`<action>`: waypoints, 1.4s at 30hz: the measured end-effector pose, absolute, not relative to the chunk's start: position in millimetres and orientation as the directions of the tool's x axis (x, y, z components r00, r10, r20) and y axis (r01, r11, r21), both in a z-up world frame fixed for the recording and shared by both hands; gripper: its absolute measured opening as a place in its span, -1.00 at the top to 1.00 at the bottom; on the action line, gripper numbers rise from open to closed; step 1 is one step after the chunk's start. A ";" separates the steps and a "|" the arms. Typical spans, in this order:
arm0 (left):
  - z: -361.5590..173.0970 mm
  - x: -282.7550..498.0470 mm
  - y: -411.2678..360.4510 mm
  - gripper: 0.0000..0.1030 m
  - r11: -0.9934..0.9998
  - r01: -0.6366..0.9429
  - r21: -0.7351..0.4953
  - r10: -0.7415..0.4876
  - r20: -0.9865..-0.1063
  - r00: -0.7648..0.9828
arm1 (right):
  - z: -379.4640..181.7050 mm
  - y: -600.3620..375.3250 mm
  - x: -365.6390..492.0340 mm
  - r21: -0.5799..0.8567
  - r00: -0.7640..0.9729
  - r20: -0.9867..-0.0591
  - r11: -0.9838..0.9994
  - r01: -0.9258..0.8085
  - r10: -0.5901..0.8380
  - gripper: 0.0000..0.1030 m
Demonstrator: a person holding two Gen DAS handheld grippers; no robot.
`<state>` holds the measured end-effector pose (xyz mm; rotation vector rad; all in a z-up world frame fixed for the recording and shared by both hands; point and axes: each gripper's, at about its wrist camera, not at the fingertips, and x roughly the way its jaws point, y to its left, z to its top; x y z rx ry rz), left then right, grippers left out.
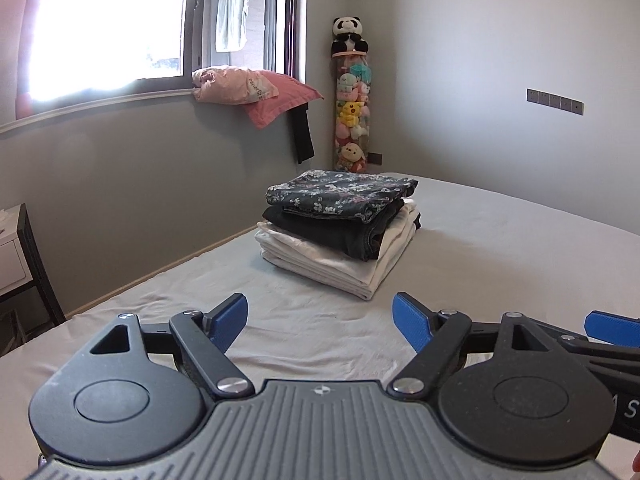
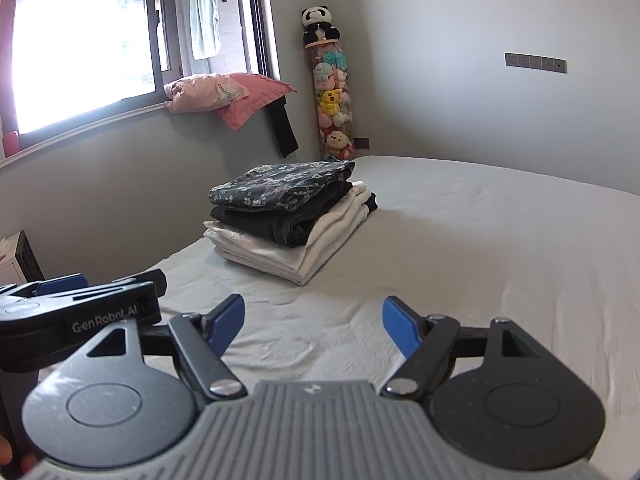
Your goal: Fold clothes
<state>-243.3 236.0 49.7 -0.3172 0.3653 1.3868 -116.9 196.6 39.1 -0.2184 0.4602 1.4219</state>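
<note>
Plush toys [image 1: 352, 120] fill a clear tube [image 1: 351, 80]; left gripper [image 1: 320, 320] and right gripper [image 2: 312, 320] gape empty.

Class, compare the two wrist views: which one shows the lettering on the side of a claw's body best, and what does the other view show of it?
The right wrist view. There the left claw lies side-on at the left edge, and the lettering on its body reads whole. The left wrist view shows only two pale letters on the right claw, cut off by the frame's right edge.
</note>
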 end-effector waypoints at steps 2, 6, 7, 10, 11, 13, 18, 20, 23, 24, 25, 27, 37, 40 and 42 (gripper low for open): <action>47.8 -243.5 236.1 -0.83 0.156 -0.988 -0.007 0.889 -0.435 0.143 | 37.8 197.3 -117.6 0.126 0.076 -0.432 0.144 -0.981 0.899 -0.54; 45.7 -244.7 237.1 -0.83 0.159 -0.987 -0.002 0.886 -0.441 0.143 | 35.2 198.3 -119.5 0.121 0.083 -0.430 0.149 -0.981 0.899 -0.55; 45.5 -244.8 237.2 -0.83 0.160 -0.987 0.001 0.886 -0.442 0.143 | 34.8 198.4 -119.8 0.120 0.084 -0.431 0.149 -0.982 0.898 -0.55; 45.3 -245.4 237.6 -0.83 0.159 -0.987 0.005 0.885 -0.444 0.140 | 34.1 199.1 -120.9 0.116 0.088 -0.431 0.151 -0.982 0.898 -0.55; 45.4 -245.9 237.9 -0.83 0.157 -0.988 0.001 0.884 -0.446 0.140 | 34.2 199.4 -121.1 0.114 0.089 -0.430 0.152 -0.982 0.898 -0.55; 45.8 -246.5 237.9 -0.83 0.154 -0.988 -0.006 0.884 -0.447 0.140 | 34.8 199.7 -121.9 0.111 0.092 -0.427 0.153 -0.982 0.900 -0.55; 47.4 -247.0 238.5 -0.83 0.150 -0.989 -0.011 0.882 -0.450 0.139 | 35.4 200.8 -123.3 0.101 0.098 -0.426 0.155 -0.983 0.899 -0.55; 48.0 -247.9 239.7 -0.83 0.150 -0.989 -0.018 0.878 -0.457 0.142 | 35.8 201.1 -123.8 0.102 0.101 -0.427 0.159 -0.982 0.898 -0.55; 48.6 -248.6 240.7 -0.83 0.149 -0.988 -0.026 0.871 -0.469 0.144 | 36.0 201.5 -124.3 0.100 0.105 -0.428 0.162 -0.982 0.897 -0.55; 49.1 -249.3 241.9 -0.83 0.150 -0.988 -0.028 0.870 -0.472 0.145 | 35.9 201.6 -124.5 0.099 0.106 -0.428 0.163 -0.982 0.898 -0.55; 49.1 -249.4 241.8 -0.83 0.149 -0.988 -0.029 0.869 -0.473 0.145 | 35.7 201.7 -124.7 0.098 0.107 -0.428 0.163 -0.982 0.897 -0.55; 49.4 -249.2 241.6 -0.83 0.145 -0.989 -0.022 0.870 -0.474 0.138 | 35.5 202.2 -124.9 0.097 0.107 -0.431 0.164 -0.982 0.896 -0.55; 51.6 -250.0 241.5 -0.83 0.139 -0.990 -0.021 0.866 -0.482 0.131 | 35.6 203.4 -126.9 0.096 0.110 -0.435 0.168 -0.981 0.893 -0.55; 52.5 -250.0 242.1 -0.83 0.139 -0.990 -0.023 0.866 -0.481 0.133 | 36.5 203.4 -126.7 0.097 0.111 -0.433 0.169 -0.981 0.894 -0.55; 53.1 -250.6 242.5 -0.83 0.141 -0.990 -0.024 0.865 -0.483 0.135 | 36.7 203.5 -126.6 0.098 0.111 -0.434 0.169 -0.981 0.894 -0.55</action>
